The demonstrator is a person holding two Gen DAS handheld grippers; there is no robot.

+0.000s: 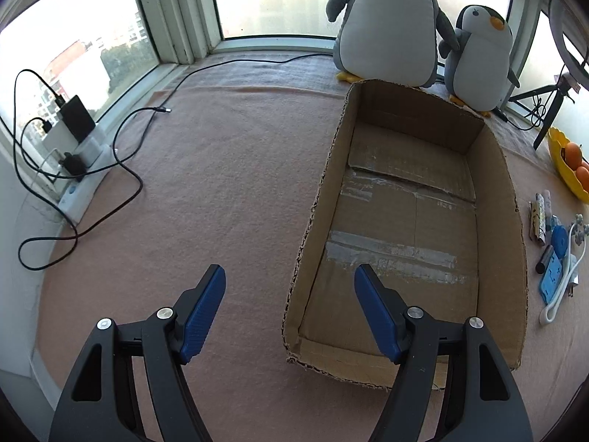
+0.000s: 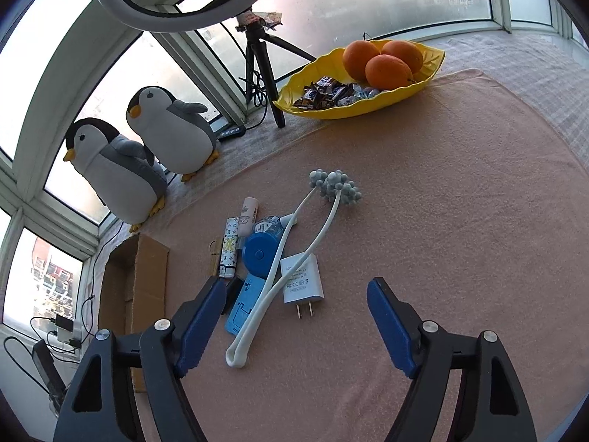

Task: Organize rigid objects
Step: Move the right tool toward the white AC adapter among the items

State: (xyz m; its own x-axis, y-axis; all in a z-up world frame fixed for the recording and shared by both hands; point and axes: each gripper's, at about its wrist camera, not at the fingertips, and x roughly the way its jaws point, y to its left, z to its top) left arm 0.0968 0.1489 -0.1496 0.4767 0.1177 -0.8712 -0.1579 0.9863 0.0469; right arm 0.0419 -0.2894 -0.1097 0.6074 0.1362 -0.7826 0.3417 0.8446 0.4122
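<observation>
- Your left gripper [image 1: 290,287] sits nearest the lens in the left wrist view, its blue pads [image 1: 200,316] spread apart with nothing between them, hanging over the pink cloth [image 1: 221,184] and the near left wall of the cardboard box [image 1: 511,221].
- Left of it, black cables [image 1: 125,169] and a charger block [image 1: 75,118] lie by the window, well apart from the work.
- That box stands open and bare inside, only old tape on its floor, so by my reading nothing has been sorted into it yet.
- Two plush penguins [image 1: 386,25] sit just behind the box's far wall; being soft, they are probably not yours to move.
- Your right gripper [image 2: 296,316] is also spread wide and empty, angled down over the pile of small items.
- Under it, from left to right, lie a patterned lighter-like stick [image 2: 227,254], a white tube [image 2: 247,217], a blue round case [image 2: 260,250], a blue flat holder [image 2: 243,307], a white looped massager [image 2: 279,269] with knobbed heads, and a white plug adapter [image 2: 302,280].
- Beyond, a yellow dish [image 2: 368,107] holds oranges [image 2: 386,70] and wrapped sweets.
- The step in hand looks like the first pick. The adapter lies squarely between your right jaws and partly clear of the loop.
- Next, lower the right gripper, straddle the adapter's body, close on it, then carry it left to the box.
</observation>
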